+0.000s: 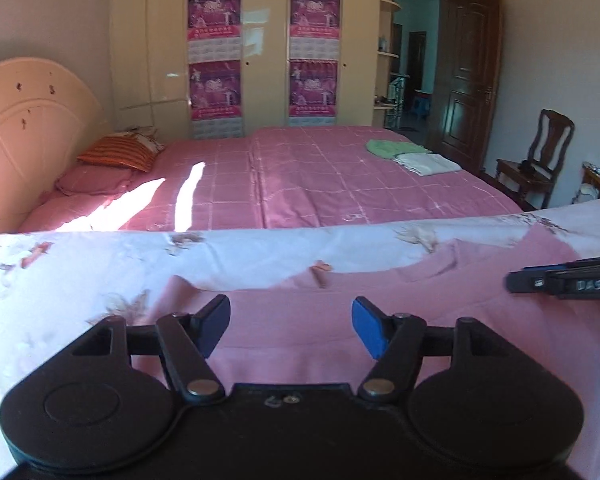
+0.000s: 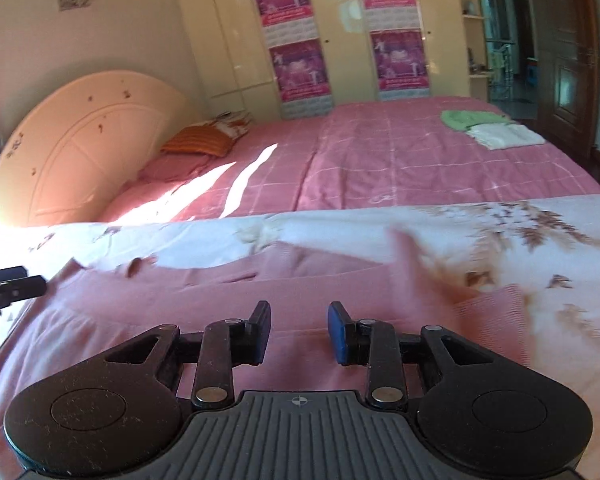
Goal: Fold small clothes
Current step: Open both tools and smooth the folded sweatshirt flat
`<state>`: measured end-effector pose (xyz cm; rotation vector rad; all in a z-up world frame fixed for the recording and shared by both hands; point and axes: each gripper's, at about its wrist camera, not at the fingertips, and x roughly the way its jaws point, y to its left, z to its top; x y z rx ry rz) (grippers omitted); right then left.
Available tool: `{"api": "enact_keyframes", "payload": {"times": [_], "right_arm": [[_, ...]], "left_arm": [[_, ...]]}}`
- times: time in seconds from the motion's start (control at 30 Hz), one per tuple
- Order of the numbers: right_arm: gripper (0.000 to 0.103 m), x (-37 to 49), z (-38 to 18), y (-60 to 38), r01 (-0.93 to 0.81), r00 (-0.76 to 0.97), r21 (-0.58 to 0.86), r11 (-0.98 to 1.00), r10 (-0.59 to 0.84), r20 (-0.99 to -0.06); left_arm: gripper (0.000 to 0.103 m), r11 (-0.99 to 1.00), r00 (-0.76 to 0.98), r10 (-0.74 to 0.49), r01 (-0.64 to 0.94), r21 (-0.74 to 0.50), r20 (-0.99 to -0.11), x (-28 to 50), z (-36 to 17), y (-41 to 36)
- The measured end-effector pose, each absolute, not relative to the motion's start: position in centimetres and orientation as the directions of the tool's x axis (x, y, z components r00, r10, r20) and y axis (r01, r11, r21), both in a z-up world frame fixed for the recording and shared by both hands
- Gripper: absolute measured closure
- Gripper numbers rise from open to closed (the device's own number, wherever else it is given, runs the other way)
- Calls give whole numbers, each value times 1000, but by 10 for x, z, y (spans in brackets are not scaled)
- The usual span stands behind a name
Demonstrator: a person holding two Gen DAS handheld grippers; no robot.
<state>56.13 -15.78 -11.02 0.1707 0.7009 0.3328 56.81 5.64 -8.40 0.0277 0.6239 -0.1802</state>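
Observation:
A pink knit garment (image 1: 300, 332) lies spread on a white flowered sheet (image 1: 79, 264); it also shows in the right wrist view (image 2: 179, 304), with a ribbed cuff (image 2: 496, 320) at the right. My left gripper (image 1: 291, 326) is open and empty, low over the garment's left part. My right gripper (image 2: 298, 330) is open and empty, low over the garment's middle. The right gripper's tip (image 1: 564, 282) shows at the right edge of the left wrist view. The left gripper's tip (image 2: 11, 284) shows at the left edge of the right wrist view.
Beyond the sheet lies a bed with a pink checked cover (image 1: 340, 184). On it are a folded green cloth (image 1: 388, 147), a folded white cloth (image 1: 428, 164) and an orange striped pillow (image 1: 117, 154). A wooden chair (image 1: 540, 160) stands at the right, a wardrobe (image 1: 259, 40) behind.

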Motion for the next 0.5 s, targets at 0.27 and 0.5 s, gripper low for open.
{"api": "enact_keyframes", "payload": {"times": [0.27,0.5], "right_arm": [[72,562,-126,-133,-320,655,229,919,390,-647],[72,559,-130,-209,-108,683,190,976,211,-699]], "left_arm": [[37,980,727,-190,184,-80,-659,573,-123,33],[33,991,749,-136,92,-101,-649,558,-127,93]]}}
